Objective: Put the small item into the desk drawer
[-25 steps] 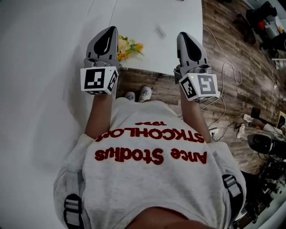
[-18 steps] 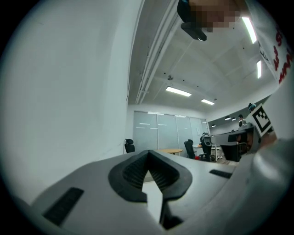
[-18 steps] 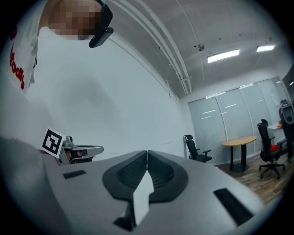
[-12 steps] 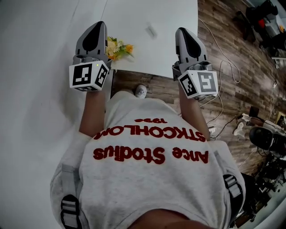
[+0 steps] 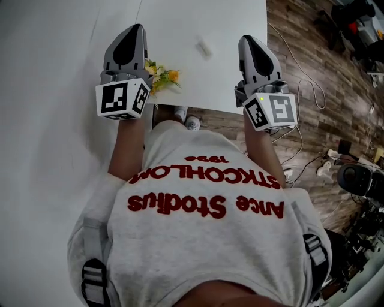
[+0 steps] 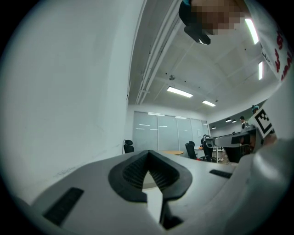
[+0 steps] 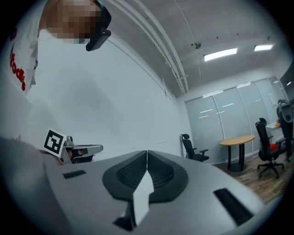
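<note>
A small pale oblong item [image 5: 204, 48] lies on the white desk [image 5: 222, 18], blurred, between the two grippers and a little beyond their tips. My left gripper [image 5: 134, 29] reaches over the desk's near left corner. It is shut and holds nothing; in the left gripper view its tips [image 6: 148, 152] meet. My right gripper [image 5: 247, 39] is over the desk's near right part, to the right of the item. It is shut and empty too, its tips [image 7: 147, 152] touching. No drawer shows in any view.
A small bunch of yellow flowers [image 5: 163, 75] lies at the desk's near edge beside the left gripper. A white wall [image 5: 48, 90] runs along the left. Cables [image 5: 300, 114] trail over the wood floor on the right. Office chairs [image 7: 193, 149] and a round table [image 7: 239, 141] stand far off.
Both grippers have edged forward over the desk's near edge, and the left one has drifted left in the picture. Both stay shut and empty.
</note>
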